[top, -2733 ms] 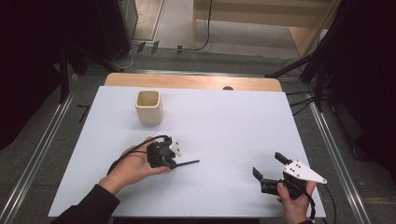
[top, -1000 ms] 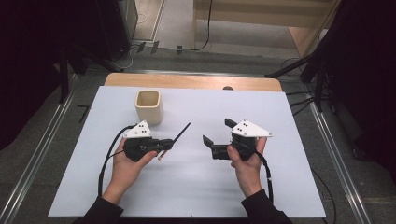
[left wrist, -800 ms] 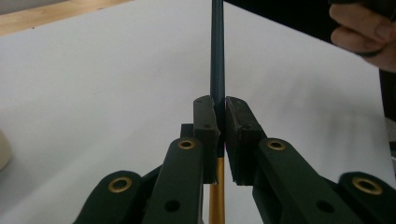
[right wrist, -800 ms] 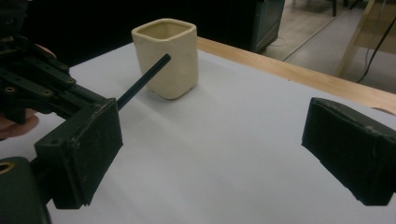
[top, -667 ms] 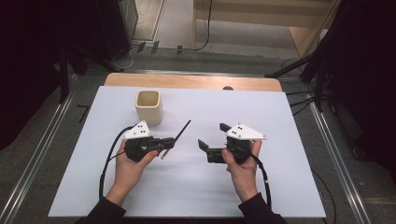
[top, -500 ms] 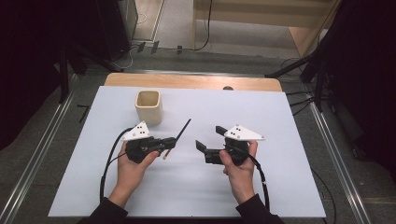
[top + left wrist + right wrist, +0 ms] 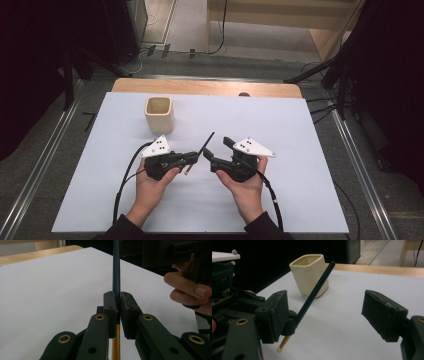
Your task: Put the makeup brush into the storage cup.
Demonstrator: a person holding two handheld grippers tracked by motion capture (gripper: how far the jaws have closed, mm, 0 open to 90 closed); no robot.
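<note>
The left gripper is clamping a pencil above the bench, tip slanting up toward the cup. The right gripper, jaws apart and just closing, is facing it, nothing between its pads. The cup is standing clear behind both.

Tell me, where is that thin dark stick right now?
In the high view the stick sits mid-table, clamped in the left gripper, pointing up between the cream cup and the right gripper.
</note>
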